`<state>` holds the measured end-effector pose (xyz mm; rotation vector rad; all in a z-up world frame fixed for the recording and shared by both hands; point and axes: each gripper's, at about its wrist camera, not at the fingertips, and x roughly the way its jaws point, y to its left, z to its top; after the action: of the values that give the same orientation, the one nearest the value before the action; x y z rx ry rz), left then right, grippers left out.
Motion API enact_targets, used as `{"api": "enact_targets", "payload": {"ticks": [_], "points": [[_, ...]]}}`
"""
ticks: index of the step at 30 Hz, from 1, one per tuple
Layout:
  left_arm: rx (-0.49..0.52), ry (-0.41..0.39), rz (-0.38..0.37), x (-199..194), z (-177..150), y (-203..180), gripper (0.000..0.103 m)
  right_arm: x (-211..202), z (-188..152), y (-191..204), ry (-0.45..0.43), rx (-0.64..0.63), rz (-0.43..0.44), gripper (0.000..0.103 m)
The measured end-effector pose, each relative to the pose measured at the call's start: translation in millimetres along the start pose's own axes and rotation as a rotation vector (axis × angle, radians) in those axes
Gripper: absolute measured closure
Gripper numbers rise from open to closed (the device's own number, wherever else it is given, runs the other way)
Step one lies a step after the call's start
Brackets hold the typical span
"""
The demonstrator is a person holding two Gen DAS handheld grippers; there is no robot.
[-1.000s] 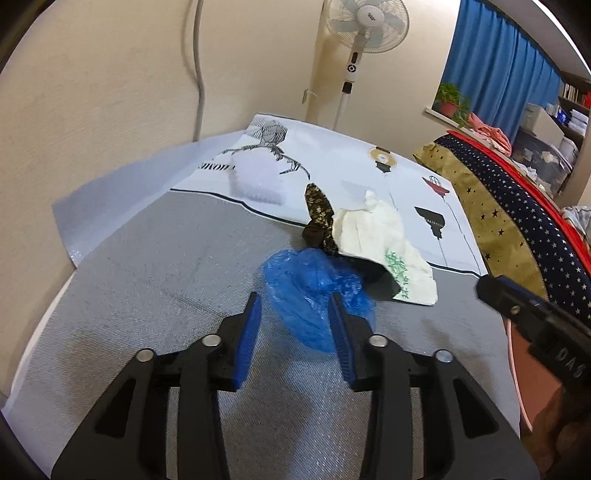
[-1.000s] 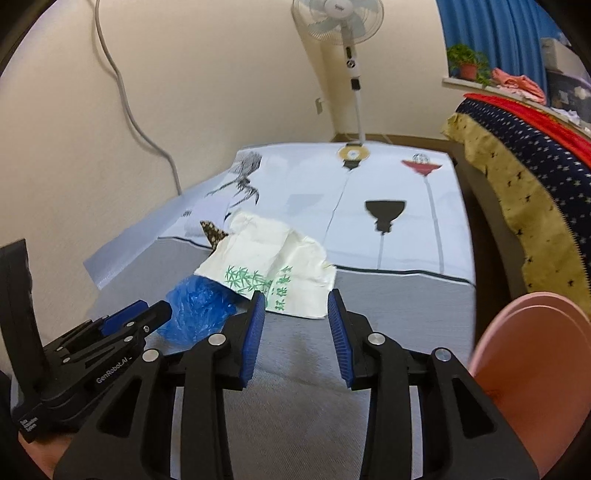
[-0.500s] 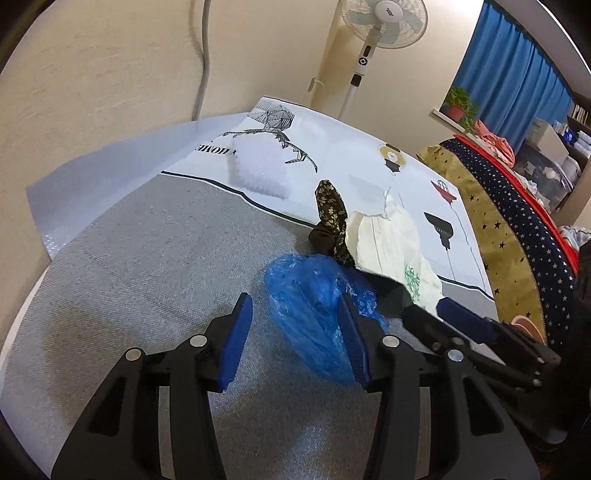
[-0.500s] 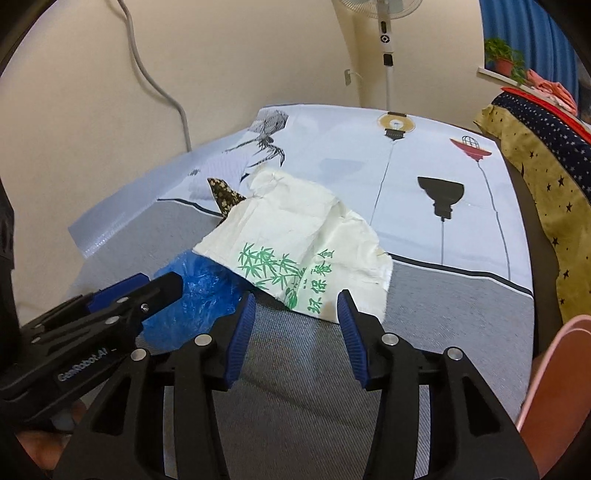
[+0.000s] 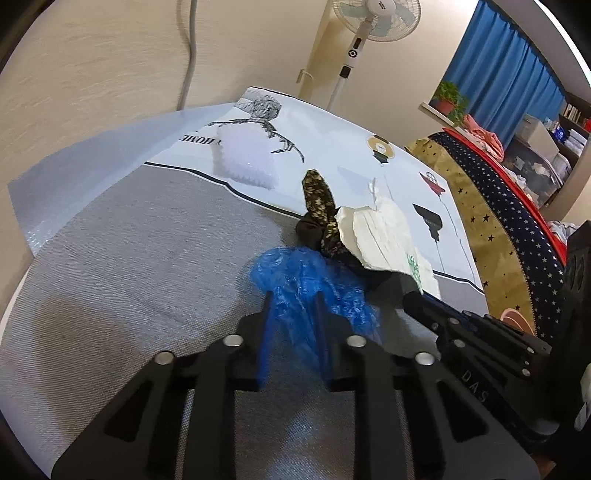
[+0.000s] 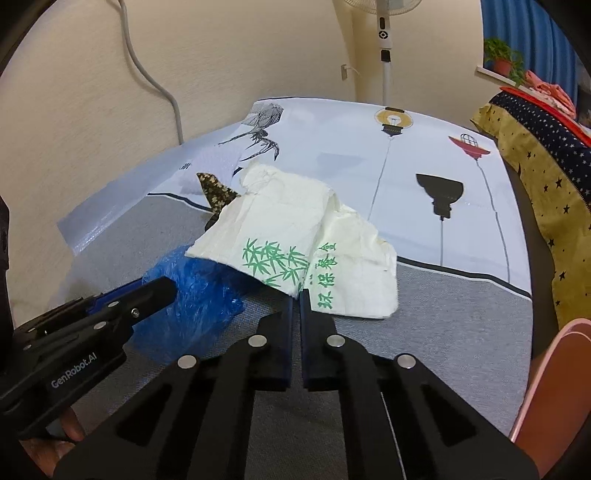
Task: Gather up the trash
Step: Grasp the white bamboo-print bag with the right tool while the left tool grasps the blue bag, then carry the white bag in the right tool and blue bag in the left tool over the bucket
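Observation:
A crumpled blue plastic bag point(image 5: 306, 280) lies on the grey mat. My left gripper point(image 5: 293, 299) is shut on the blue bag's near part. A white paper bag with green bamboo print point(image 6: 295, 236) lies just right of the blue bag point(image 6: 192, 291). My right gripper point(image 6: 296, 295) is shut on the white bag's near edge. A dark patterned wrapper point(image 5: 319, 206) lies under the white bag point(image 5: 380, 236), partly hidden. A white bubble-wrap piece point(image 5: 245, 158) lies farther back on the printed mat.
A pink bin rim point(image 6: 554, 376) shows at the lower right. A wall with a grey cable point(image 6: 147, 62) runs along the left. A standing fan point(image 5: 365, 22) is at the back. A star-patterned bed cover point(image 5: 517, 206) borders the right side.
Both grippers moved forward and closed: the left onto the blue plastic bag, the right onto the edge of the white paper bag. Both were open before.

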<state>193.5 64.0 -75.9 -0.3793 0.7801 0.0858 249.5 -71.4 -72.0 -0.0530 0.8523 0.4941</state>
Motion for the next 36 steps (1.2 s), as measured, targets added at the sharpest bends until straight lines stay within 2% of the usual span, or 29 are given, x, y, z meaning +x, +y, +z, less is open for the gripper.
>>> {"api": "enact_targets", "payload": {"ticks": [2, 8, 21, 28, 36], "points": [[0.013, -0.003, -0.004, -2, 0, -2, 0.096, -5, 1, -1, -0.011, 0.002, -0.006, 0.101], [0.027, -0.024, -0.02, -13, 1, -6, 0.1, -26, 3, -6, -0.04, 0.011, -0.02, 0.102], [0.132, -0.1, -0.071, -55, -1, -37, 0.101, -93, -5, -26, -0.104, 0.063, -0.075, 0.102], [0.168, -0.136, -0.113, -83, -7, -53, 0.102, -133, -15, -42, -0.137, 0.129, -0.09, 0.102], [0.259, -0.156, -0.174, -106, -17, -83, 0.102, -191, -20, -56, -0.197, 0.206, -0.095, 0.102]]}}
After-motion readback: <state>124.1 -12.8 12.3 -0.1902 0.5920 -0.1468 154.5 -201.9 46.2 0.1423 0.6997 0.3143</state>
